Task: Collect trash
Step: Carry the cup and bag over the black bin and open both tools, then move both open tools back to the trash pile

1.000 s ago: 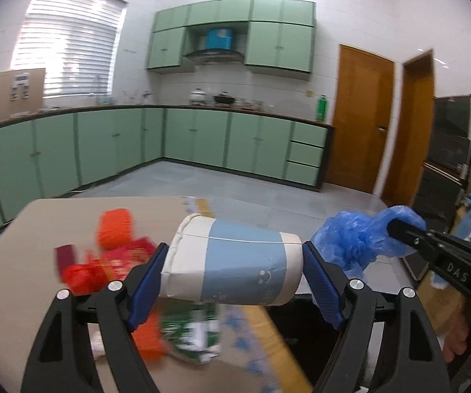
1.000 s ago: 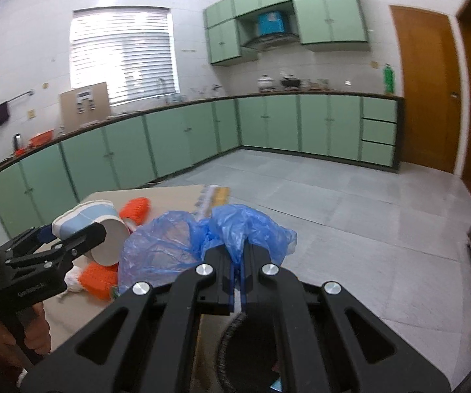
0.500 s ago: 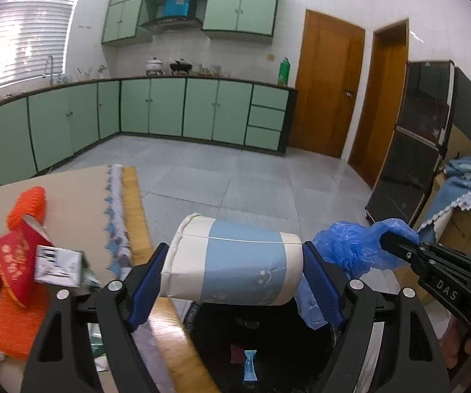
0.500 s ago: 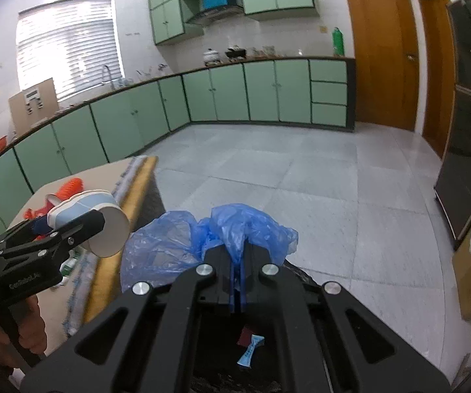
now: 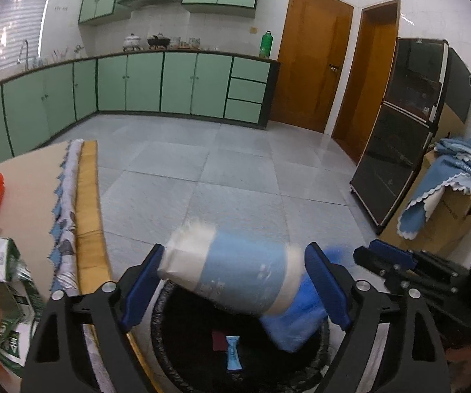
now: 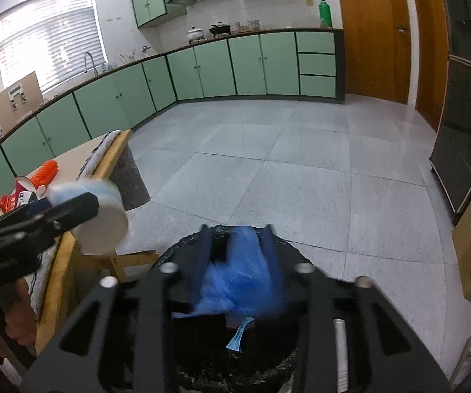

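Now both grippers hang over the round black-lined trash bin [image 5: 169,353]. Seen from the left wrist, the left gripper [image 5: 235,281] has just been opening; its blue pads stand spread, and the blurred white-and-blue paper cup [image 5: 228,275] tilts between them above the bin. From the right wrist, the right gripper [image 6: 235,249] has just been opening too, its jaws parted around the crumpled blue plastic bag [image 6: 238,281]. Only the left view shows the green-and-white carton [image 5: 2,294] at the wooden table's [image 5: 88,196] edge.

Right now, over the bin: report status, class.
Left gripper and right gripper both just opening. Paper cup and blue bag dropping toward bin. Nothing blocking.
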{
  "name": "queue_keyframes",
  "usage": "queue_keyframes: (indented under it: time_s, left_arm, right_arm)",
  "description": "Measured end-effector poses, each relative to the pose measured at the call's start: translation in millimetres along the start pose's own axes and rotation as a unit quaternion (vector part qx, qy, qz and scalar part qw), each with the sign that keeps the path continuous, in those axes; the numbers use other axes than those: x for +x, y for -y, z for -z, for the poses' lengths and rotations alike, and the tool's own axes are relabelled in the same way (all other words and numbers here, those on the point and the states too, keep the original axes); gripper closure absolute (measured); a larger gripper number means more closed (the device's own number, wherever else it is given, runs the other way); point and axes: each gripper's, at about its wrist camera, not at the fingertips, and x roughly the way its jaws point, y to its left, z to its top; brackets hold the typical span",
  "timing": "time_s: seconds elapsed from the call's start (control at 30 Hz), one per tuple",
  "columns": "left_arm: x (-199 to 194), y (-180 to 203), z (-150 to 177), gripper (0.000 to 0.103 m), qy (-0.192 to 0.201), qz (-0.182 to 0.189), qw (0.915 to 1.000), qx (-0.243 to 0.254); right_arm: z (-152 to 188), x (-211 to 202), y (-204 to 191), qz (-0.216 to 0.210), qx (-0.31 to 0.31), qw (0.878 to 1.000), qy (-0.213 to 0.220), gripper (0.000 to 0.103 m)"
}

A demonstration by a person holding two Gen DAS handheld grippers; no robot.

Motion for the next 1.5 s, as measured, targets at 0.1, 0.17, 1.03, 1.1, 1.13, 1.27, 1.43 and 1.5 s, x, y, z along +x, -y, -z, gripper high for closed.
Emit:
queue_keyframes:
  time_s: [0.1,0.17,1.03,1.1,1.13,1.27,1.43,1.5]
  left_arm:
    - [-0.4,-3.5,-0.8,0.013,0.000,0.007,0.9999,-0.009]
    - [-1.8,-5.7,-1.8,0.013,0.000,0.006,0.9999,-0.010]
    - [-179.7,-145.9,25.3,0.008,0.108,-0.240,0.9623,-0.067]
    - [-189.1,-160.0,35.5,0.008,0.106,-0.262,0.9561,-0.075]
    - [-192.2,-166.0,39.9,0.008,0.105,-0.271,0.9536,-0.079]
    - [-198.7,-189.5,57.2,0.008,0.094,-0.295,0.9461,-0.097]
    - [-194.2,-207.8,76.8,0.008,0.071,-0.299,0.9444,-0.116]
    - [-192.3,-210.8,82.4,0.008,0.065,-0.298,0.9447,-0.120]
  right_arm:
    - [-0.7,-2.3,4.6,0.012,0.005,1.000,0.006,0.054]
    - [-1.5,-5.3,5.4,0.016,0.010,1.000,0.010,0.050]
    - [-28.7,-39.5,-146.8,-0.073,-0.034,0.992,0.093,0.008]
    - [-25.9,-35.9,-164.7,-0.082,-0.044,0.991,0.093,0.007]
    - [-24.3,-35.1,-171.4,-0.085,-0.047,0.991,0.093,0.007]
    - [-18.9,-28.4,-198.1,-0.097,-0.061,0.989,0.090,0.007]
    - [-9.4,-23.9,-218.9,-0.103,-0.076,0.988,0.089,0.007]
    - [-6.8,-21.7,-223.7,-0.103,-0.082,0.987,0.086,0.008]
